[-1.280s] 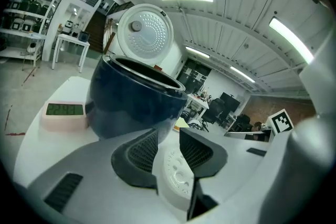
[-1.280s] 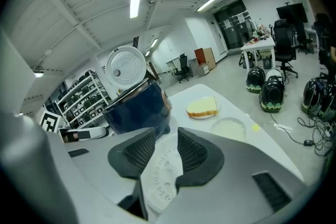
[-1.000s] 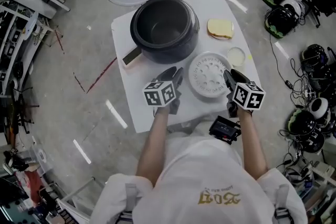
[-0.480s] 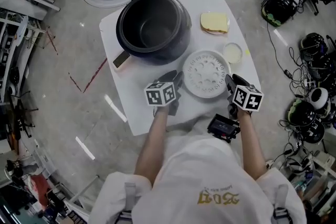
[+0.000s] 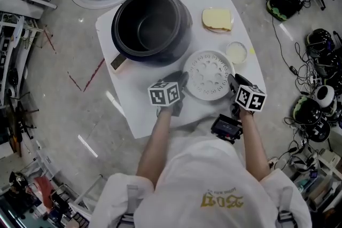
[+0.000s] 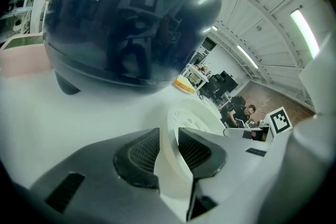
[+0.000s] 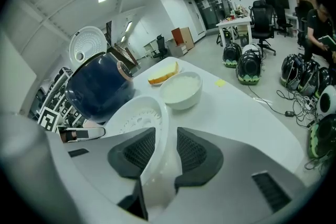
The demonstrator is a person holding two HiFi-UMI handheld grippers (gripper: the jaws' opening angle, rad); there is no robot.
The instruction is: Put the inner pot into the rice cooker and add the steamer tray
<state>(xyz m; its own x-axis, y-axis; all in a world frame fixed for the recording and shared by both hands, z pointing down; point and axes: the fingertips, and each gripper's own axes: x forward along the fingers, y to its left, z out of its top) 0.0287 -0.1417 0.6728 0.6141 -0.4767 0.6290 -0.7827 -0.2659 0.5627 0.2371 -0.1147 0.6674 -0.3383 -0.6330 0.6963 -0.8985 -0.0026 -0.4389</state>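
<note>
The round white perforated plastic steamer tray (image 5: 208, 75) lies flat on the white table (image 5: 133, 100), just in front of the dark, glossy, open rice cooker (image 5: 184, 34), whose inner pot is judged to be seated already, though it is hard to separate from the dark body. The tray's rim is straddled on opposite sides by the left gripper (image 5: 180, 80) and the right gripper (image 5: 233, 81). In each gripper view the thin rim is seen between the ribbed pads, yet the jaws are judged to stand apart around it rather than clamped. If a lift is started before both pairs of pads are pressed home, the smooth rim may be slipped out of one side and the tray tipped or dropped. An uneven lift may cause the tray to be tilted and caught on the cooker's edge. The small white bowl (image 5: 236, 53) just beside the tray may be knocked by the right gripper.
</note>
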